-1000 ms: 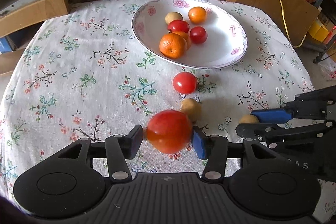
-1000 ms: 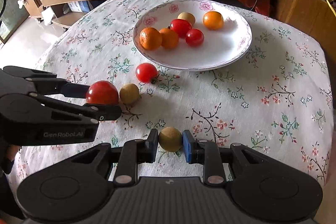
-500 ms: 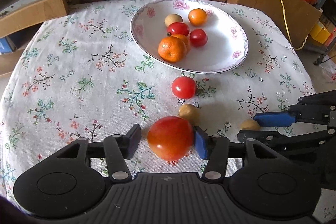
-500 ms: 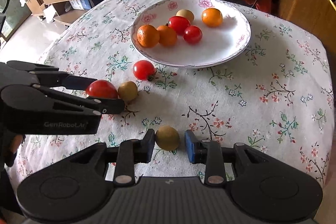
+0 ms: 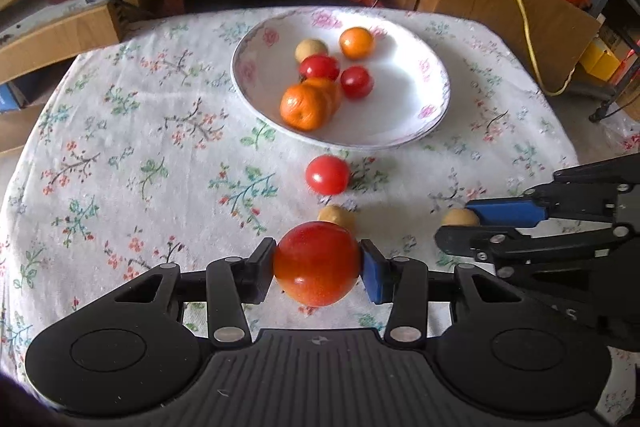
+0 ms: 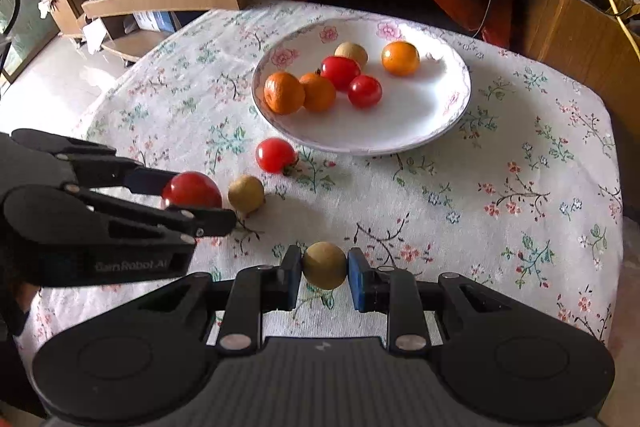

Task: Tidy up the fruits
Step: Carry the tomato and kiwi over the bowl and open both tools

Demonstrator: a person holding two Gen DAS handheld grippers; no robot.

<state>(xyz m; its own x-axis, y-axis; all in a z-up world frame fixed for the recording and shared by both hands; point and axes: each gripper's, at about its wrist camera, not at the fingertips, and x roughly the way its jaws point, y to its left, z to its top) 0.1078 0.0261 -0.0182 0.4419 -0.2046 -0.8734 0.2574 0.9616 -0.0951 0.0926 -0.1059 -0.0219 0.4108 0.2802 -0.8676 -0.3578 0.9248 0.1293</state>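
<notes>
Fruits in two groups: six in the plate [image 5: 434,107], the rest outside it on the floral tablecloth [image 5: 120,155] or in the grippers. The large red tomato [image 5: 317,263] sits between the fingers of the left gripper [image 5: 318,269], whose jaws, moderately spread, have just been closing and now press it on both sides. Just beyond these fingertips lies a tan round fruit [image 5: 336,215], and farther ahead, near the plate's rim, a small red tomato [image 5: 327,174]. The right gripper [image 6: 324,269] has its jaws drawn in narrowly onto a small brown fruit [image 6: 324,265], clamped between the two pads. Ahead of both sets of fingers the plate holds two oranges [image 6: 300,93], a third orange [image 6: 400,57], two tomatoes [image 6: 352,79] and one tan fruit [image 6: 351,51].
</notes>
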